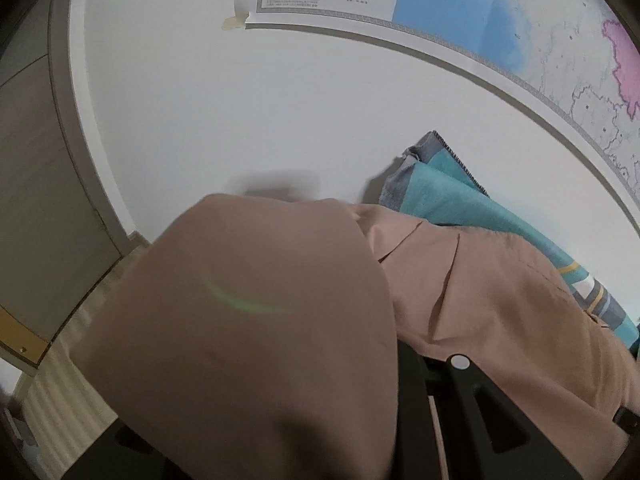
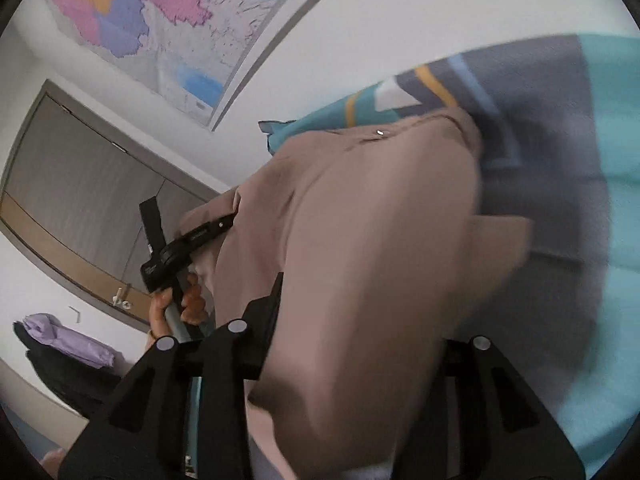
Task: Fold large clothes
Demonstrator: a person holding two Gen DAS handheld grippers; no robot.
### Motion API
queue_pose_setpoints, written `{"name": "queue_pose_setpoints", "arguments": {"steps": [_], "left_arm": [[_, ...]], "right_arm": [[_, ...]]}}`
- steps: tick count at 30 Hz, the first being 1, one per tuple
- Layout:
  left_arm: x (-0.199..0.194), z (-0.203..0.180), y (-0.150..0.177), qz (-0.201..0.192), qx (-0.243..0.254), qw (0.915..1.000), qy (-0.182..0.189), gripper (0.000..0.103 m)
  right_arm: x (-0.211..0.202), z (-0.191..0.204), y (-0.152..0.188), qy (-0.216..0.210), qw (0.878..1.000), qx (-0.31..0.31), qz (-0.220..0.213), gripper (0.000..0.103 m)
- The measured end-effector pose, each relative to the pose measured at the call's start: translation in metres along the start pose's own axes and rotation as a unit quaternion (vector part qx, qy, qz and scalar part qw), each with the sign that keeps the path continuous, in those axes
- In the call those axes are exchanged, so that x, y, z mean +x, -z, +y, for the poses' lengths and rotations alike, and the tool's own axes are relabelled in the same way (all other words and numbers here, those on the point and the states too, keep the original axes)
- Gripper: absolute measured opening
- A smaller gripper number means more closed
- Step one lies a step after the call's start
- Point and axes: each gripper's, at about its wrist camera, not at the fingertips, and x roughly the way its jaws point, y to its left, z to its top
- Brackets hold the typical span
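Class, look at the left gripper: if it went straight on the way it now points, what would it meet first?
The pink-brown garment. It is draped over the left gripper and fills the view ahead, so it comes first. Beyond it is the white wall, though depth is hard to judge.

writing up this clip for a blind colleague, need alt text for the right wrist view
A large tan garment drapes over the right gripper, hiding its fingertips, above a teal and grey patterned blanket. To the left, a hand holds the left gripper against the cloth's edge. A colourful map and grey door are behind.
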Motion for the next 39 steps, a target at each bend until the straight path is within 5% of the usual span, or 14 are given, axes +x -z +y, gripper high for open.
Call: {"name": "queue_pose_setpoints", "arguments": {"steps": [2,6,10,12,18,23,30,35,39], "left_arm": [[0.002,0.001,-0.003,0.003,0.002,1.0000,0.004,0.016],[-0.003,0.005,-0.016,-0.011,0.006,0.9999,-0.009,0.016],[0.001,0.015,-0.024,-0.026,-0.008,0.9991,-0.031,0.016],[0.015,0.021,-0.016,0.000,-0.016,0.9992,-0.037,0.019],[0.022,0.039,-0.002,0.037,-0.046,0.9975,-0.038,0.058],[0.002,0.034,0.008,0.038,-0.012,0.9971,-0.064,0.075],[-0.048,0.024,0.033,0.009,0.044,0.9933,-0.106,0.083],[-0.081,-0.005,0.051,-0.021,0.089,0.9942,-0.057,0.083],[-0.098,-0.045,0.073,-0.021,0.130,0.9910,0.020,0.084]], "right_arm": [[-0.001,-0.006,0.001,-0.015,1.000,0.008,0.004,0.011],[0.005,0.023,-0.011,-0.009,0.999,-0.040,-0.019,0.007],[0.025,0.036,-0.011,0.001,0.998,-0.058,0.004,0.007],[0.029,0.025,-0.007,0.011,0.999,-0.045,0.016,0.013],[0.000,-0.003,-0.001,0.027,0.999,-0.003,0.021,0.051],[-0.035,0.002,-0.005,0.056,0.998,-0.028,-0.016,0.056],[-0.062,0.030,0.000,0.131,0.984,-0.098,-0.069,0.051],[-0.035,0.071,0.010,0.145,0.970,-0.189,-0.047,0.051],[0.001,0.068,0.010,0.143,0.972,-0.187,-0.010,0.048]]}}
